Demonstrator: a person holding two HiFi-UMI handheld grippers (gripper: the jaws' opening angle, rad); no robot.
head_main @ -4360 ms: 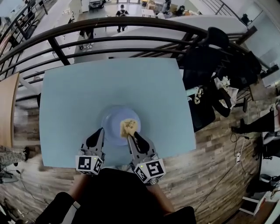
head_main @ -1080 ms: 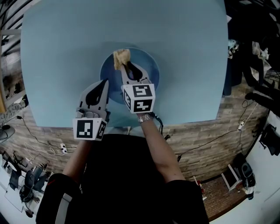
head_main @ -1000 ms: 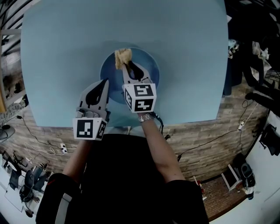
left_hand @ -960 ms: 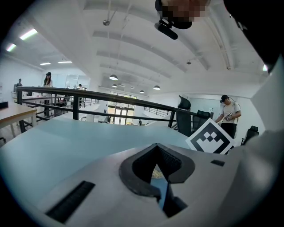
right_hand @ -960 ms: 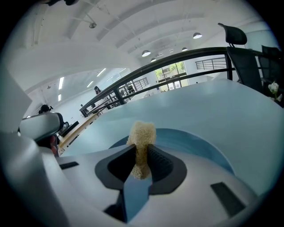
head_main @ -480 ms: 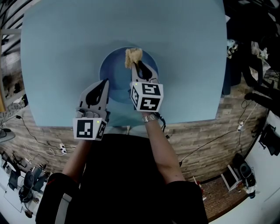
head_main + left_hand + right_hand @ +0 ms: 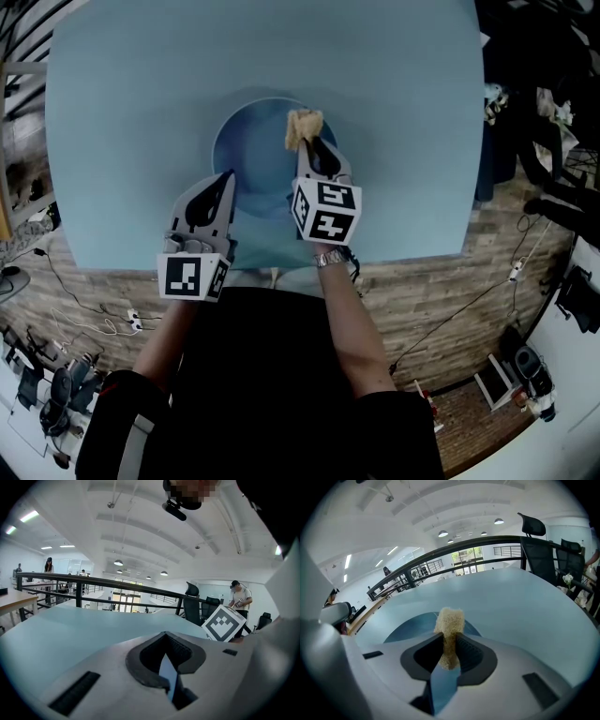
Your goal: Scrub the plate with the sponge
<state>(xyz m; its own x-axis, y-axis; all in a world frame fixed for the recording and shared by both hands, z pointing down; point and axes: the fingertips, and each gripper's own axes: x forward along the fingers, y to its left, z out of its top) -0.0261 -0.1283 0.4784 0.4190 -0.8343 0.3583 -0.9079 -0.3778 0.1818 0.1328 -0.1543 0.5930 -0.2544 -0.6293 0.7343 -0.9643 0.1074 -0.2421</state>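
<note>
A round blue plate (image 7: 255, 150) lies on the pale blue table (image 7: 131, 84). My right gripper (image 7: 306, 141) is shut on a tan sponge (image 7: 303, 126), which sits over the plate's far right part. The right gripper view shows the sponge (image 7: 450, 619) sticking out between the jaws, with the plate (image 7: 408, 623) just beyond. My left gripper (image 7: 227, 176) points at the plate's near left rim, its jaws together with nothing in them; whether it touches the rim I cannot tell. In the left gripper view (image 7: 164, 634) only a thin pale sliver shows between the jaws.
The table's near edge (image 7: 262, 262) runs under both grippers, with wood-pattern floor and cables (image 7: 103, 319) below it. Dark bags and clutter (image 7: 544, 112) stand at the right. A black railing (image 7: 93, 581) and office chairs (image 7: 534, 545) lie beyond the table's far side.
My right gripper has swept the sponge from the plate's far left to its far right. The left gripper has stayed at the plate's near left rim.
</note>
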